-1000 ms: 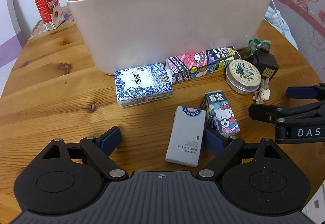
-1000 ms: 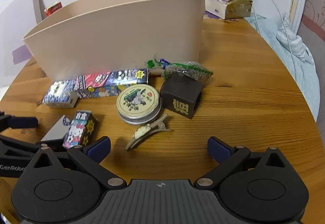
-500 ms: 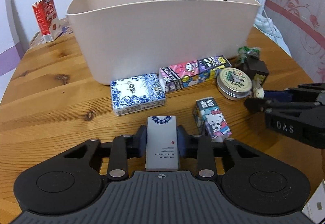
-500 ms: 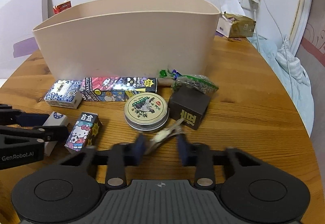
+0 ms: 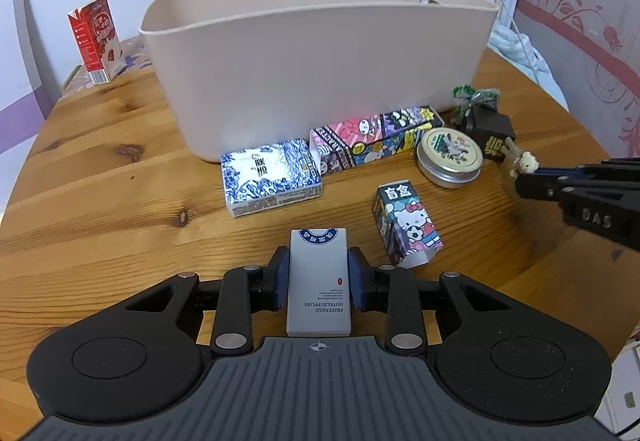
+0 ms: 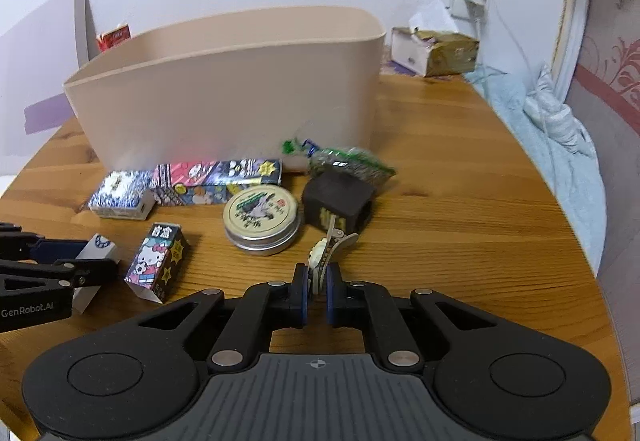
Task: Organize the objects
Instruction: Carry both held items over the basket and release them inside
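Note:
My left gripper is shut on a white hotel-supplies box, held above the wooden table. My right gripper is shut on a hair clip with a small cream charm; it also shows in the left wrist view. A beige bin stands behind the loose items. In front of it lie a blue-and-white tissue pack, a long cartoon box, a round tin, a Hello Kitty box, a black cube box and a green packet.
A red milk carton stands at the table's far left. A tissue box sits at the back right under a wall socket. Light blue bedding lies off the table's right edge.
Both grippers closed: the left on the white box, the right on the hair clip. Both have since lifted their items off the table, and the views have drawn back from the bin.

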{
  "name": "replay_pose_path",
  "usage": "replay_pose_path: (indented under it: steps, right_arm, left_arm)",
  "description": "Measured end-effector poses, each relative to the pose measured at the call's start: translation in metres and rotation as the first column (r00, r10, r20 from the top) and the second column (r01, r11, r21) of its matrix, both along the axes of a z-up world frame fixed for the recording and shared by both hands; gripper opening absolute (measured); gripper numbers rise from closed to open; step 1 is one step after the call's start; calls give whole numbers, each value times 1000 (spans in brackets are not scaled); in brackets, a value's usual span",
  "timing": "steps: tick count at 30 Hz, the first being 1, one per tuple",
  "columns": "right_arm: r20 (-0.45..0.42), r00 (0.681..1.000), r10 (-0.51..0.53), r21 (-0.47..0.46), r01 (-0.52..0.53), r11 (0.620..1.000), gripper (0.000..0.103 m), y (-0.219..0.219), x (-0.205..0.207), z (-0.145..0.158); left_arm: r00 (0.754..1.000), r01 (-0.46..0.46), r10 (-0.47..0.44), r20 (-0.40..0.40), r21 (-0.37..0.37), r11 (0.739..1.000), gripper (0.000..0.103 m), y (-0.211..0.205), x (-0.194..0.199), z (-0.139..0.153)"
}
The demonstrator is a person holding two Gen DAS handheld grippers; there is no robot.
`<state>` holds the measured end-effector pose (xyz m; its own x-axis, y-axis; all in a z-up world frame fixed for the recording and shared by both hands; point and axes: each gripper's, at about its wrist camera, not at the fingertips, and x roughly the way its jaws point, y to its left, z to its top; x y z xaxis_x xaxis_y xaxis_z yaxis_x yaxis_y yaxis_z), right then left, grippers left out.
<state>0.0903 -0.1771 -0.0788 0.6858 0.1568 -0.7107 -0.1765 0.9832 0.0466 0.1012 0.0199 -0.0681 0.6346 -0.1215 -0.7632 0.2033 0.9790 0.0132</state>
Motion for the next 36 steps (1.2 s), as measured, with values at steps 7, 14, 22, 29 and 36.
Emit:
replay_pose_path:
  steps: [7, 14, 22, 29, 36]
  right_arm:
    - [70, 997, -12, 21, 11, 1000, 8, -13, -12, 28]
    - [153, 988, -13, 50, 6, 999, 8, -21, -13, 60]
    - [253, 967, -13, 62, -3, 998, 8, -23, 4, 95]
    - [299, 954, -17, 66, -3, 998, 8, -20, 31, 113]
    - [312, 950, 5, 45, -20, 999, 8, -5, 63, 120]
  left_arm:
    - [998, -5, 6, 59, -19, 1000, 31, 2, -5, 25]
    - [991, -2, 6, 137, -28, 1000, 31, 2, -4, 56]
    - [967, -12, 20, 253, -35, 999, 31, -1, 12, 100]
    - [957, -35, 41, 287, -25, 999, 31, -9, 40, 118]
    - [956, -105, 102, 274, -6, 994, 31, -20, 87, 110]
